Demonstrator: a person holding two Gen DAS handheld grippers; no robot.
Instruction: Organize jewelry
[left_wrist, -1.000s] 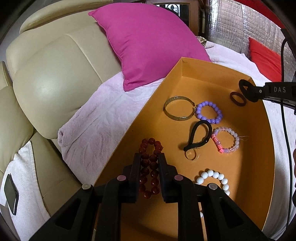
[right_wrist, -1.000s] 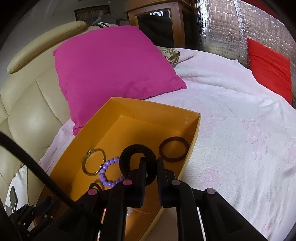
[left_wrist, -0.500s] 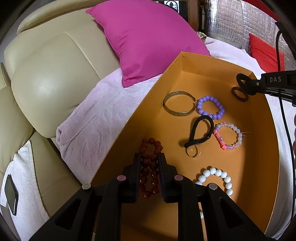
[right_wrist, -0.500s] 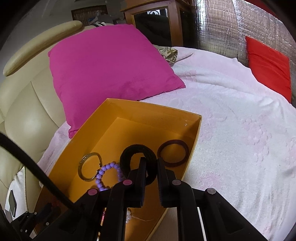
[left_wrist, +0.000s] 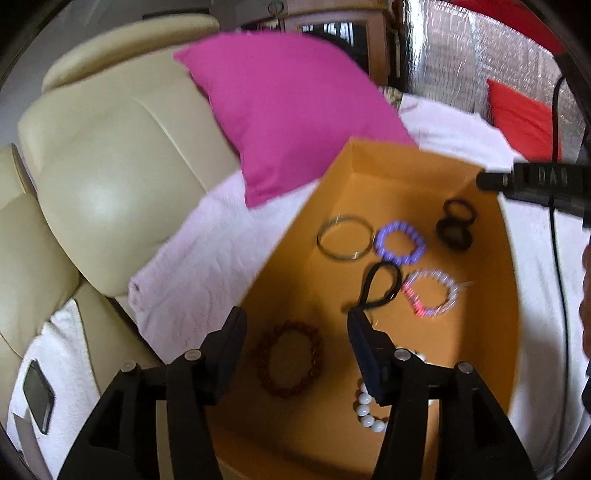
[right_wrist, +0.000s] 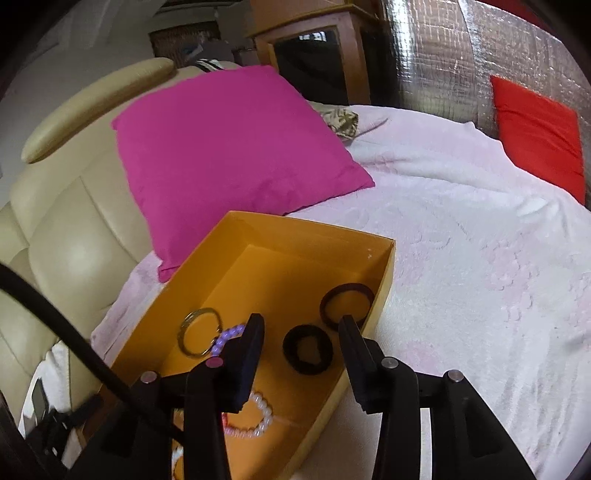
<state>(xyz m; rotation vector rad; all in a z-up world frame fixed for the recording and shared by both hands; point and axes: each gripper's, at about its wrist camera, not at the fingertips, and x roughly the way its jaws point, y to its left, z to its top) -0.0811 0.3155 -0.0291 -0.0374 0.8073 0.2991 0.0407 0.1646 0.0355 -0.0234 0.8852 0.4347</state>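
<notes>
Lying flat in the box (left_wrist: 369, 435), the red bead bracelet (left_wrist: 290, 363) sits freed below the just-opened left tool (left_wrist: 297, 326).

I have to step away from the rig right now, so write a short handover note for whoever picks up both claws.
Left claw: open, jaws have just been opening; the dark red bead bracelet lies released on the box floor between them.
Right claw: open, also just opened; the black ring lies below its jaws.
In the orange box: metal bangle, purple bead bracelet, dark brown bangle, black loop, pink-clear bracelet, white bead bracelet.
Done: every piece in view is in the box.
Left: I see no jewelry outside the box; check beyond view.
</notes>
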